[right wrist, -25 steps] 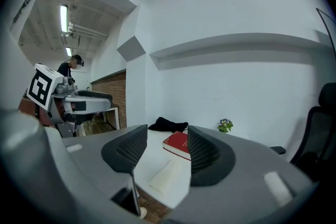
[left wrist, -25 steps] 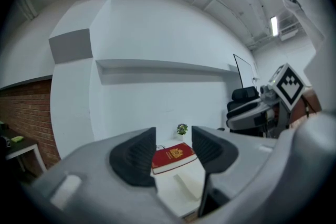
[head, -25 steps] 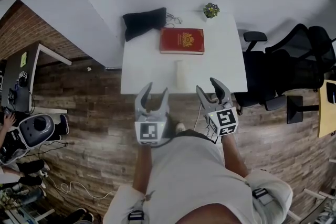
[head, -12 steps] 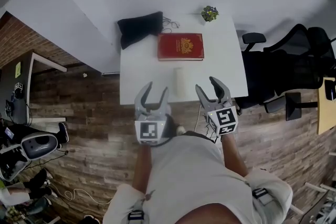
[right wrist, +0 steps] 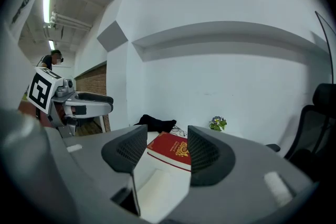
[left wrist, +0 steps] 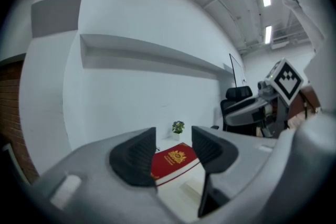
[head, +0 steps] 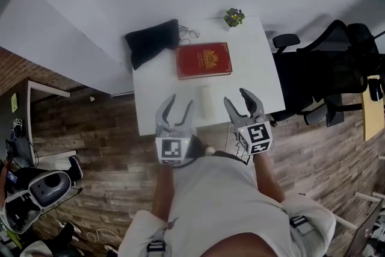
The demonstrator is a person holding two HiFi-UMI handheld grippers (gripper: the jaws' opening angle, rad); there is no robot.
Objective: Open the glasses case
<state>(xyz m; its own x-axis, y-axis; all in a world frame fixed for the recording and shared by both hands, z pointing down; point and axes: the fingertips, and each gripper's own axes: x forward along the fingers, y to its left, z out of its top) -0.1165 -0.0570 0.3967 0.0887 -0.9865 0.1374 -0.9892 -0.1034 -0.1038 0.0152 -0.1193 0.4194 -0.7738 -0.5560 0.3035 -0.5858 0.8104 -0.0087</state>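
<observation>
Glasses case (head: 206,102) lies on white table (head: 157,86), between left gripper (head: 180,101) and right gripper (head: 236,97), touching neither; both jaws spread, empty.

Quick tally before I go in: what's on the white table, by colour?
Black: 1, the soft bag
Red: 1, the book
White: 1, the glasses case
Green: 1, the potted plant
Dark and thin: 1, a tangle beside the bag, too small to identify
Total: 5
</observation>
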